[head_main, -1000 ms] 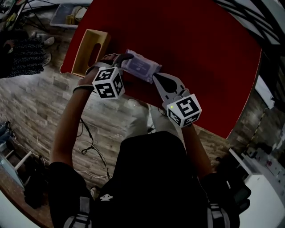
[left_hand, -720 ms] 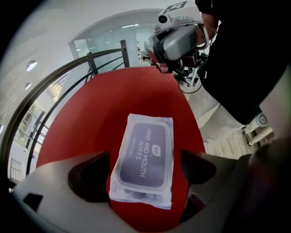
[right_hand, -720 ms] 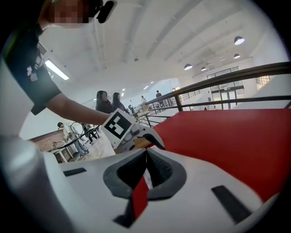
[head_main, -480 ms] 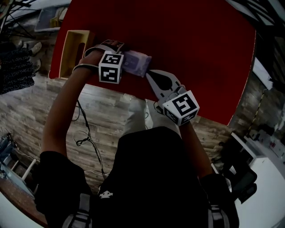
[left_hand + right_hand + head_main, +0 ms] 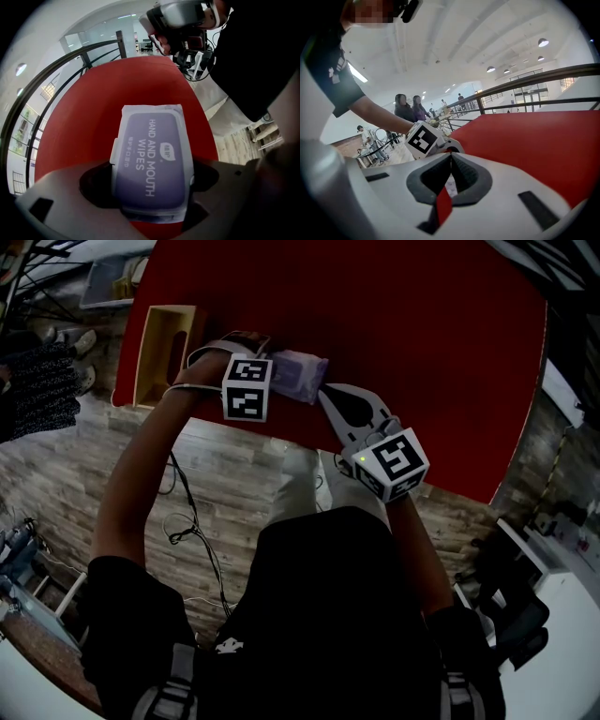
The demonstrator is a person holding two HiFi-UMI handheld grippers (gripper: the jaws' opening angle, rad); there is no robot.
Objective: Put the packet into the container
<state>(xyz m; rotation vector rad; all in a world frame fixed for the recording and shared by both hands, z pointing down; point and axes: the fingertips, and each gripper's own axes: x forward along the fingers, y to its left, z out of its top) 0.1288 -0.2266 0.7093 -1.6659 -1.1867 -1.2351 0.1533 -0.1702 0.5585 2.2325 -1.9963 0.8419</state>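
Since a second ago the left gripper [image 5: 152, 166] has dropped and rolled over the left end of the packet [image 5: 300, 376], so its marker cube [image 5: 248, 388] now covers that end in the head view. Its jaws have just been closing and they're clamped across the packet's width now, both sides touching. From the left gripper view I can read "HAND AND MOUTH WIPES" on the purple face. Packet is over the red desk [image 5: 403, 352] close to its near edge, though I can't tell if it rests there or hangs just above. Right gripper [image 5: 323, 393] has its jaws together with nothing in them, tip just beside the packet's right end. Wooden container [image 5: 161, 352] stands at the desk's near left corner, open side up, with the left hand [image 5: 202, 376] between it and the packet.
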